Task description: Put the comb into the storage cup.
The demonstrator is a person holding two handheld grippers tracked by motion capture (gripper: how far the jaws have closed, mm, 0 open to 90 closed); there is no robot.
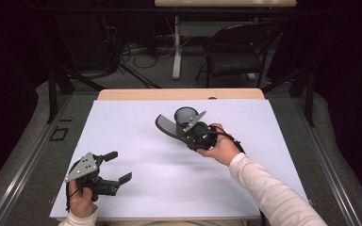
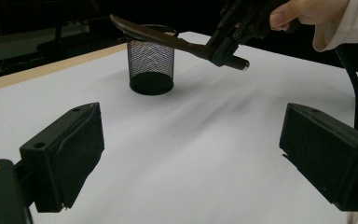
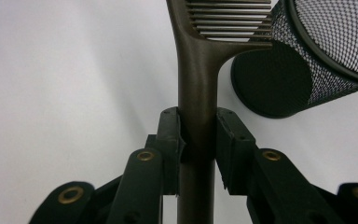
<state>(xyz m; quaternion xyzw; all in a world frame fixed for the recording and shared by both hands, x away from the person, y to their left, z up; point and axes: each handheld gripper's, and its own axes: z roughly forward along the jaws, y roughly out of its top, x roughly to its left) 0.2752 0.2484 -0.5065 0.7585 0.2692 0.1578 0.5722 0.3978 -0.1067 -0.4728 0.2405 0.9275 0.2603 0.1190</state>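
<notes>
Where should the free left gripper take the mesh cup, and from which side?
Grip the mesh cup by its rim, from above, one jaw inside: it stands upright and open-topped. The comb in the right gripper hangs over it, so wait. The left gripper is open.

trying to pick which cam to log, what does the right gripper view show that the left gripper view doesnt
Right gripper view alone: the comb's teeth close up, and the right gripper with its jaws clamped on the comb's handle.

Left gripper view alone: the left gripper with its jaws wide apart over bare white table, the whole length of the comb held in the air across the cup's rim, the person's right hand, and the table's wooden far edge.

Both: the comb, the black mesh cup standing upright, and the white table surface.
</notes>
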